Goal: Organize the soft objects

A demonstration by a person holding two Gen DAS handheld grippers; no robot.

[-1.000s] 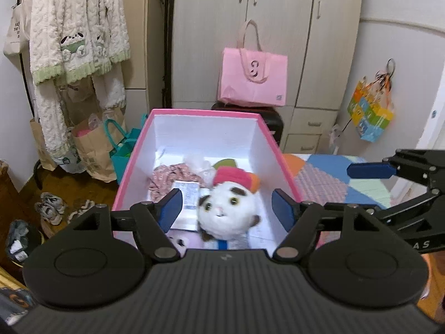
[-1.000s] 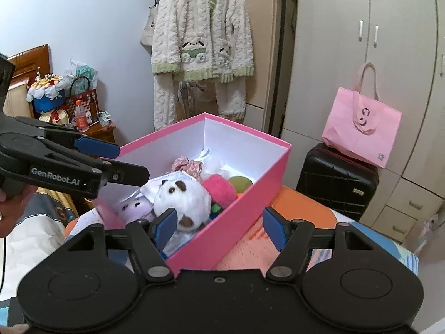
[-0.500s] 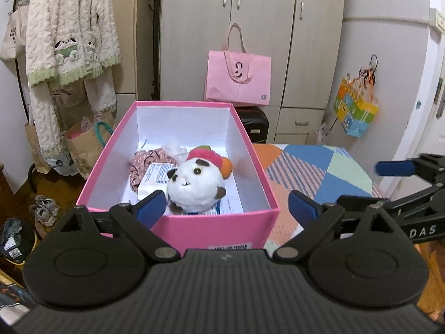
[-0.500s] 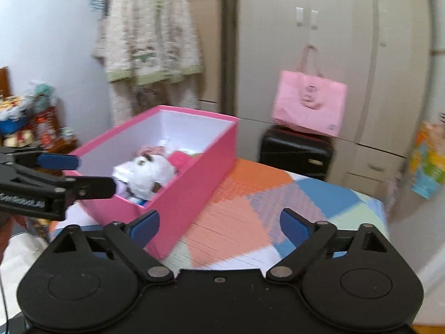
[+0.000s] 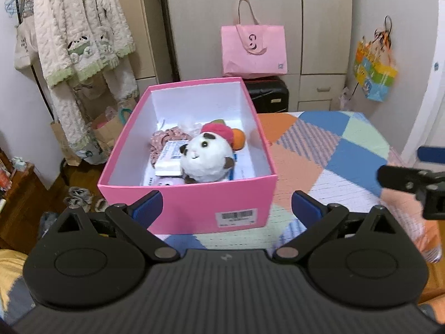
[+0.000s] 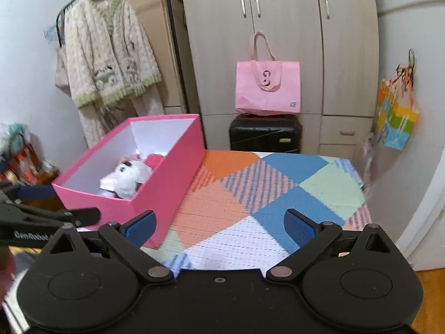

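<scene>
Left wrist view. A patchwork blanket [image 5: 328, 150] in orange, blue, green and striped panels covers the surface. Behind it stand a wardrobe [image 5: 250, 14], a black suitcase [image 5: 265, 96] with a pink tote bag [image 5: 254, 48] on top, a cream cardigan [image 5: 80, 33] hanging at far left, and a colourful gift bag [image 5: 374, 76] on the wall at right. A pink box [image 5: 192, 208] sits on the blanket straight ahead of the fingers, its near wall between and just beyond the blue pads [image 5: 147, 208]. Inside lie a white plush toy [image 5: 205, 158], a red and an orange soft piece behind it, a patterned fabric item and a white packet; a further item under the plush is mostly hidden. The left gripper [image 5: 222, 208] stands spread wide, holding nothing and touching nothing. The right gripper [image 5: 411, 178] is cut off at the right edge, blurred.

Right wrist view. Same room, same blanket ahead of the fingers. The box lies forward and left of the left finger; only the plush and a red patch show above its wall. The right gripper [image 6: 219, 224] is spread wide over bare blanket, empty. The left gripper enters at the left edge, partly cropped and blurred.
</scene>
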